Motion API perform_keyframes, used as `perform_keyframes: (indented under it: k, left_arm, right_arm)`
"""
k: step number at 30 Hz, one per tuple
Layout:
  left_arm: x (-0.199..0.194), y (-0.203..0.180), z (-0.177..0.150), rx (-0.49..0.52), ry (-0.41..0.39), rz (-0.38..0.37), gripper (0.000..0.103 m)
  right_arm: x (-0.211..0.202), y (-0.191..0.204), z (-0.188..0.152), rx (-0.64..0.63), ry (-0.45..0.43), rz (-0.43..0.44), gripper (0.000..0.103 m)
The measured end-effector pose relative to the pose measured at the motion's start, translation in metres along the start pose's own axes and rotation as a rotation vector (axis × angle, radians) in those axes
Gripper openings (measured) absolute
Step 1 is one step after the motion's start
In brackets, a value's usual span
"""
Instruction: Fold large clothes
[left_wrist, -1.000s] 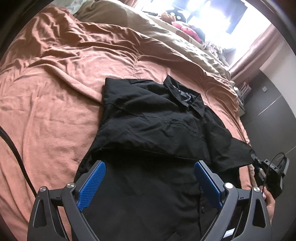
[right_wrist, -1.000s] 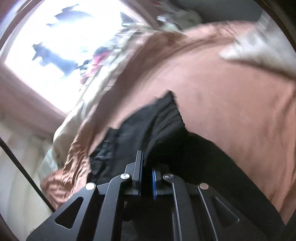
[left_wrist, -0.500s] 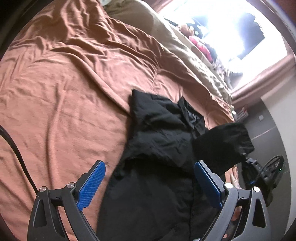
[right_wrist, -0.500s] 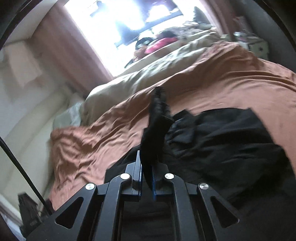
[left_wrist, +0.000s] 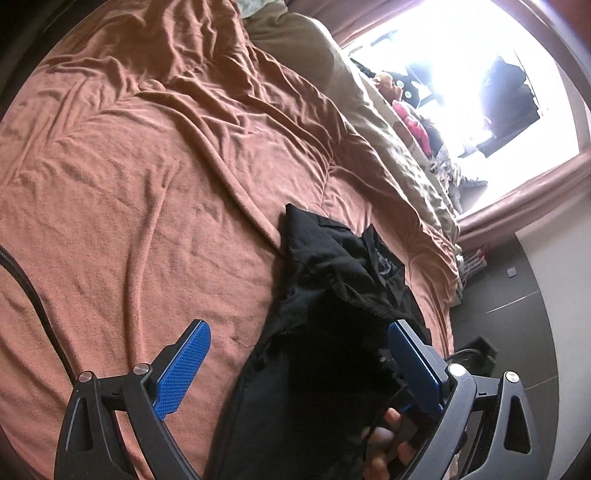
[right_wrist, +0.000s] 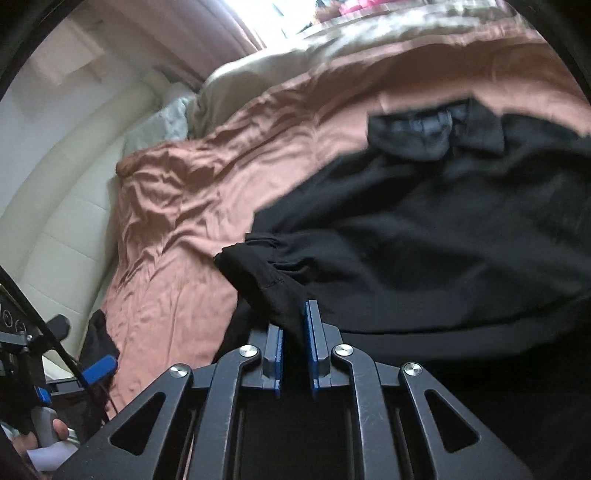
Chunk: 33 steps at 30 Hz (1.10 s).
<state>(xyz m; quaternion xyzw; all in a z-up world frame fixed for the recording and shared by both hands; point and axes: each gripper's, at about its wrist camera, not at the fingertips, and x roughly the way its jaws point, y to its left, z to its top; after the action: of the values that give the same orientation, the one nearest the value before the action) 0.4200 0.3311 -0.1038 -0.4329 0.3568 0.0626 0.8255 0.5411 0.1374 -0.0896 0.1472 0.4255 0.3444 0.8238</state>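
On the rust-brown bedspread (left_wrist: 155, 192) we see one black shirt (left_wrist: 325, 332), and it has changed since a second ago: the sleeve (right_wrist: 266, 273) that lay spread out to the side is now brought across onto the body, so the garment looks narrower. Our right gripper (right_wrist: 294, 354), clamped tight on that sleeve a moment back, is opening; a tongue of sleeve cloth still sits between the blue pads, which stand slightly apart around it. Our left gripper (left_wrist: 295, 365) hangs wide open over the shirt's lower part, holding nothing, just as before. A hand (left_wrist: 384, 446) shows beside its right finger.

We count one shirt, one collar (right_wrist: 436, 129), two grippers, and one beige duvet (left_wrist: 388, 140) along the far side of the bed.

The shirt's long axis runs away from us in the left wrist view, collar at the far end toward the bright window (left_wrist: 480, 81), hem nearest us.
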Motion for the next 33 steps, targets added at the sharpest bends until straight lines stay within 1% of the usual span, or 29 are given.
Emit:
perform_keyframes:
  k: [1, 2, 3, 4, 5, 6, 8, 10, 13, 16, 18, 20, 22, 23, 24, 26, 27, 30, 31, 33]
  left_arm:
    - [0.0, 0.0, 0.0, 0.001, 0.001, -0.001, 0.097]
    - [0.001, -0.001, 0.0, 0.002, 0.001, -0.002, 0.097]
    - [0.001, -0.002, 0.0, 0.005, 0.002, -0.002, 0.097]
    - [0.002, -0.002, -0.001, 0.007, 0.004, -0.001, 0.097]
    - [0.003, -0.003, -0.002, 0.01, 0.006, 0.001, 0.097]
    - [0.005, -0.004, -0.002, 0.013, 0.008, 0.002, 0.097]
    - [0.008, -0.007, -0.004, 0.021, 0.015, 0.002, 0.097]
    - [0.012, -0.012, -0.008, 0.035, 0.022, -0.001, 0.097]
    - [0.02, -0.02, -0.013, 0.064, 0.033, -0.003, 0.097]
    - [0.029, -0.032, -0.02, 0.109, 0.04, 0.004, 0.097]
    - [0.035, -0.04, -0.025, 0.145, 0.046, 0.006, 0.096]
    - [0.043, -0.049, -0.03, 0.185, 0.055, 0.004, 0.095]
    - [0.05, -0.055, -0.035, 0.219, 0.065, 0.011, 0.093]
    - [0.054, -0.057, -0.038, 0.234, 0.071, 0.022, 0.093]
    - [0.058, -0.059, -0.04, 0.244, 0.076, 0.03, 0.093]
    - [0.067, -0.06, -0.044, 0.256, 0.089, 0.044, 0.093]
    - [0.071, -0.06, -0.046, 0.259, 0.096, 0.05, 0.093]
    - [0.088, -0.059, -0.053, 0.275, 0.128, 0.087, 0.093]
    - [0.094, -0.058, -0.055, 0.278, 0.14, 0.098, 0.093]
    - [0.104, -0.056, -0.059, 0.277, 0.163, 0.1, 0.093]
  right_arm:
    - [0.003, -0.004, 0.001, 0.012, 0.021, 0.001, 0.011]
    - [0.002, -0.009, 0.002, 0.01, 0.039, -0.004, 0.017]
    - [0.001, -0.012, 0.004, -0.002, 0.056, -0.014, 0.039]
    - [0.0, -0.011, 0.003, -0.011, 0.066, -0.012, 0.057]
    - [-0.005, -0.017, 0.006, -0.016, 0.08, 0.01, 0.086]
    - [-0.012, -0.013, 0.006, -0.02, 0.085, 0.021, 0.088]
    - [-0.027, -0.02, 0.01, -0.035, 0.097, 0.025, 0.088]
    - [-0.044, -0.029, 0.016, -0.054, 0.082, 0.017, 0.088]
    - [-0.096, -0.063, 0.025, -0.052, -0.004, -0.061, 0.088]
    - [-0.136, -0.097, 0.031, -0.023, -0.082, -0.133, 0.088]
    - [-0.153, -0.118, 0.032, 0.015, -0.124, -0.151, 0.088]
    - [-0.168, -0.15, 0.029, 0.099, -0.17, -0.158, 0.088]
    - [-0.168, -0.172, 0.029, 0.187, -0.166, -0.188, 0.085]
    - [-0.169, -0.185, 0.03, 0.234, -0.161, -0.183, 0.077]
    - [-0.169, -0.193, 0.031, 0.263, -0.163, -0.171, 0.075]
    - [-0.172, -0.206, 0.035, 0.312, -0.184, -0.17, 0.075]
    - [-0.168, -0.203, 0.038, 0.322, -0.194, -0.167, 0.075]
    - [-0.173, -0.216, 0.033, 0.349, -0.202, -0.169, 0.075]
    - [-0.169, -0.222, 0.028, 0.368, -0.196, -0.156, 0.075]
    - [-0.164, -0.229, 0.024, 0.398, -0.186, -0.135, 0.067]
